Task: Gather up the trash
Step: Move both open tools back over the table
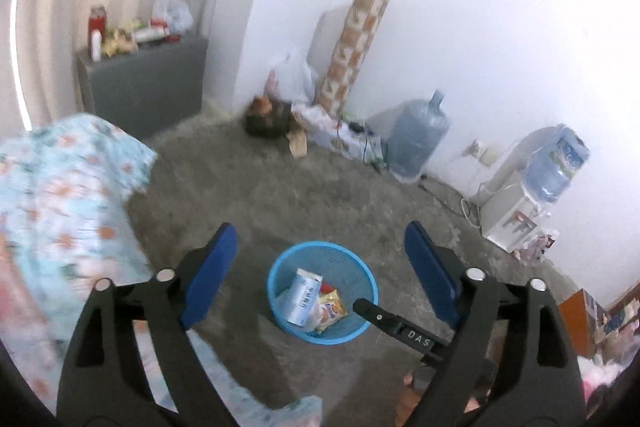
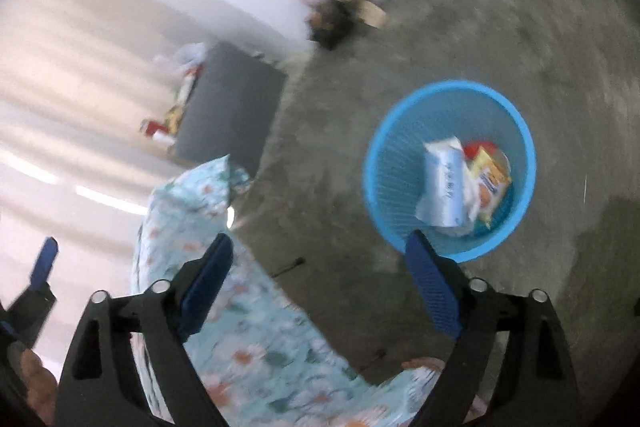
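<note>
A blue plastic waste basket (image 1: 352, 263) stands on the grey floor; it also shows in the right wrist view (image 2: 400, 131). Inside lie a pale blue and white packet (image 1: 303, 301) and a yellow snack wrapper (image 1: 330, 309); both also show in the right wrist view, the packet (image 2: 444, 183) and the wrapper (image 2: 490, 181). My left gripper (image 1: 320, 251) is open and empty, high above the basket. My right gripper (image 2: 320, 259) is open and empty, above the floor left of the basket. A black part of the right gripper (image 1: 394, 323) reaches over the basket's rim. The view is blurred.
A bed with floral blue cover (image 1: 60, 195) is at the left, also below my right gripper (image 2: 248, 327). A grey cabinet (image 1: 148, 87) with bottles, a water jug (image 1: 416, 139), a water dispenser (image 1: 516, 219) and clutter (image 1: 272, 115) line the walls.
</note>
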Motion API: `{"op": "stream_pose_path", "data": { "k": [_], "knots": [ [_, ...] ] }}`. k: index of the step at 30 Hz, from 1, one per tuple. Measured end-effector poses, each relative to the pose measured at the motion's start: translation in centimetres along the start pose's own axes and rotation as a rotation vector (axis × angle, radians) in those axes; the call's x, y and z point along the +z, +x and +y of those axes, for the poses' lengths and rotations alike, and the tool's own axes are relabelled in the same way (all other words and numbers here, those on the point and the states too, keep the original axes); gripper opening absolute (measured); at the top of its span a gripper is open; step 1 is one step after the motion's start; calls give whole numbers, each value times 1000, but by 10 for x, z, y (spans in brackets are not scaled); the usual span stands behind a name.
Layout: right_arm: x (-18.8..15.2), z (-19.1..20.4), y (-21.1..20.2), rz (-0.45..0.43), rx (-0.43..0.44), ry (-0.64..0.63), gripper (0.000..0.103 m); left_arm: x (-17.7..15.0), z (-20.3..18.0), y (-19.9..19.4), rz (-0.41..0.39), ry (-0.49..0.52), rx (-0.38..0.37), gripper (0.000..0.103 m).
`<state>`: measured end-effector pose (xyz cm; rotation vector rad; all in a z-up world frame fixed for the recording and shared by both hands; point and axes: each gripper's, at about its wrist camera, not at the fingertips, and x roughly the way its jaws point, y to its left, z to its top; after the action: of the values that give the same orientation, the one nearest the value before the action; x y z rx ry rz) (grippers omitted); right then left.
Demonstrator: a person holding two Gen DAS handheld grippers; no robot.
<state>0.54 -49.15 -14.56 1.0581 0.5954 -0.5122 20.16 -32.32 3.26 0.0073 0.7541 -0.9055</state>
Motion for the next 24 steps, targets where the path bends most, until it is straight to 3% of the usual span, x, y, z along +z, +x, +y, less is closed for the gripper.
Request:
{"op": "stream_pose_path", "data": {
  "k": [7,11,17,24],
  "knots": [
    [-38,99,-49,-58,-46,-275,94,-31,47,-104,-37,-123,50,89],
    [-66,148,-69,-90,-63,-417,96,-56,70,-146,-67,-136,109,89],
    [-108,205,-81,-73,-66,-554,96,-88,91,-201,-84,-83,229,94],
    [-157,251,-82,-71,-152,-679,96,-114,123,-263,-123,-150,318,94]
  ]
}}
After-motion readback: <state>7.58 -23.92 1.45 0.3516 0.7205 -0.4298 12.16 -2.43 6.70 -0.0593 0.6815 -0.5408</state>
